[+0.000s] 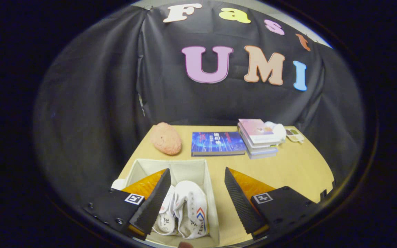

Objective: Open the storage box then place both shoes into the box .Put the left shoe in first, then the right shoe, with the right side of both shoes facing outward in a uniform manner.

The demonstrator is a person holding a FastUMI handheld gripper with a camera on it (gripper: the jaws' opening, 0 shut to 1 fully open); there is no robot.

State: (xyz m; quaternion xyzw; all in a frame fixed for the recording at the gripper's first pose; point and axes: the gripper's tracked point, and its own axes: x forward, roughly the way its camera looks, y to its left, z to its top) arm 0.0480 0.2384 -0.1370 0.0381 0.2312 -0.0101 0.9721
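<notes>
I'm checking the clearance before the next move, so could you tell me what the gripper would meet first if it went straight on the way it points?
The gripper is open above the storage box, with the white shoes between its fingers. Straight ahead it would probably meet the box's far wall first, or pass over it toward the blue book; depth is unclear.

This is a staged recording booth, not a lived-in room: black cloth hangs in folds as walls around a small tan table. Household props sit along its far side: a blue book, a stack of books, a pink lumpy toy. A fabric box holds white shoes
</notes>
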